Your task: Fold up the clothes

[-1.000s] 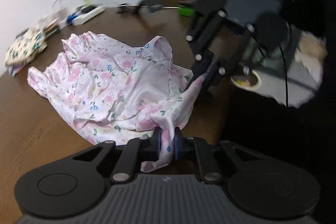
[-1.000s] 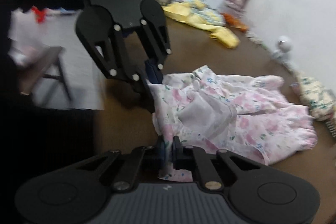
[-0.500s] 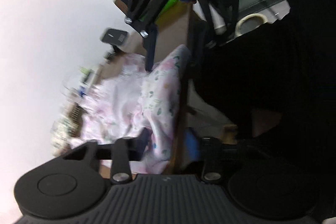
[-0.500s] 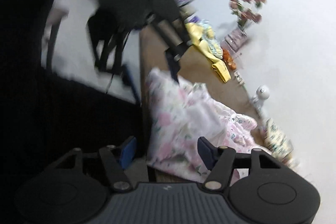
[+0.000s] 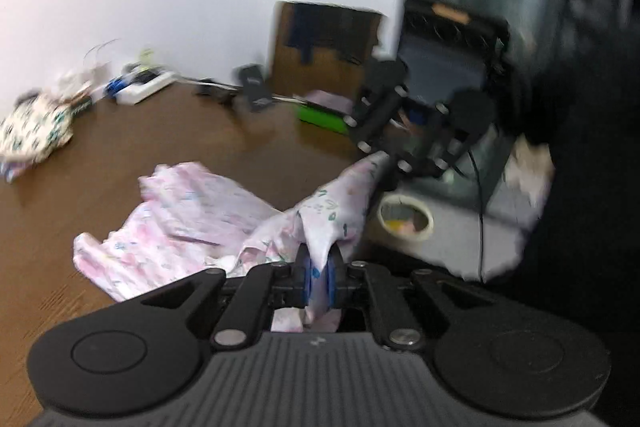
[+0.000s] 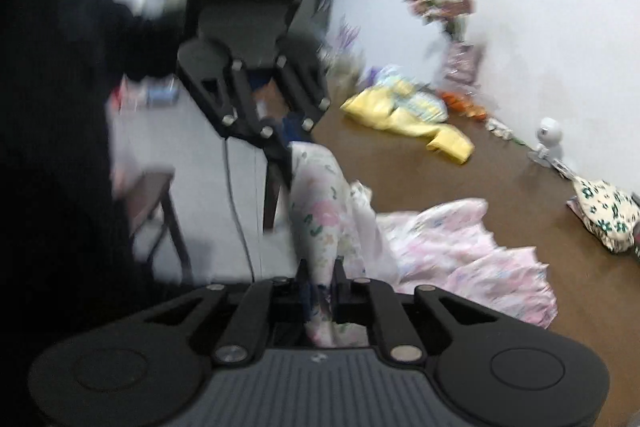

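Brown tabletop (image 5: 168, 131) carries the pink floral garment (image 5: 188, 223), thin, limp and light, best taken by its hem, where the left gripper (image 5: 318, 273) at lower centre and the right gripper (image 6: 320, 279) are closing on pinched edges.

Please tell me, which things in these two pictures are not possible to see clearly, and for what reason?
- Floral garment: kind of clothing unclear, crumpled and motion-blurred, both views.
- Left gripper: its fingers' blue pads half covered by pinched cloth; jaws closing.
- Right gripper: pads hidden by cloth; jaws closing.
- Small items along the wall: blurred, too small.
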{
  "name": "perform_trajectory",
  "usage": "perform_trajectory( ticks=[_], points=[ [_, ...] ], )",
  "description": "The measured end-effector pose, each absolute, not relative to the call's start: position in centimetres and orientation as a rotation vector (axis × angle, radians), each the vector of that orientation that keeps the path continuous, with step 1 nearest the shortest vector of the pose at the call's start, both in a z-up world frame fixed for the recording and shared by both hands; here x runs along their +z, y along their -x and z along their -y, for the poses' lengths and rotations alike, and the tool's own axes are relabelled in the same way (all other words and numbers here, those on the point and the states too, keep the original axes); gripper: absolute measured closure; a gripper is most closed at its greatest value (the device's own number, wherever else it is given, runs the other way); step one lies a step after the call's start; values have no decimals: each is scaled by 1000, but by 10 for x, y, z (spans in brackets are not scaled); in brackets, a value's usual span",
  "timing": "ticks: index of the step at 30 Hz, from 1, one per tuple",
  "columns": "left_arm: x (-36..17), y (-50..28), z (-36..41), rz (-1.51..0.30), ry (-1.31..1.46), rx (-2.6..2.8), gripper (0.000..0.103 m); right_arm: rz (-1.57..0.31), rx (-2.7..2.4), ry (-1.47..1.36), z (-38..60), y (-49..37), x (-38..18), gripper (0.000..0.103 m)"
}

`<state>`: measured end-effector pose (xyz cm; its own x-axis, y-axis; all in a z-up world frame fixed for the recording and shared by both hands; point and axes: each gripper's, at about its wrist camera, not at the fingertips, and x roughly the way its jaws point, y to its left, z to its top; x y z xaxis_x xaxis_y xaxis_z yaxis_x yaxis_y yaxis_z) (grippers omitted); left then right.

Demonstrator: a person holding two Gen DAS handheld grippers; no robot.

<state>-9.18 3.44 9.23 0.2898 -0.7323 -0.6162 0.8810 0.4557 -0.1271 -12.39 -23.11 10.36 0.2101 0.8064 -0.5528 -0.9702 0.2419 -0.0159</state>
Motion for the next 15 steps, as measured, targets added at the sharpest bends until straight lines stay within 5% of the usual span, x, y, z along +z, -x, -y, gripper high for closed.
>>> perform_trajectory(
  ticks=[5, 6, 10, 13, 15],
  points=[
    [52, 8, -44, -851, 37, -868, 75, -683, 1098, 81, 230, 31, 76, 78],
    [45, -3, -46, -875, 81, -832, 73, -690, 1047, 47, 233, 24, 71, 68],
    [35, -8, -57, -888, 191, -720, 30, -670, 880, -49, 244, 20, 62, 53],
    [36, 2, -65, -879, 242, -693, 23, -627, 776, -115, 255, 38, 62, 36],
    [37, -2, -59, -844, 254, -728, 19, -637, 742, -206, 268, 54, 54, 35]
  ],
)
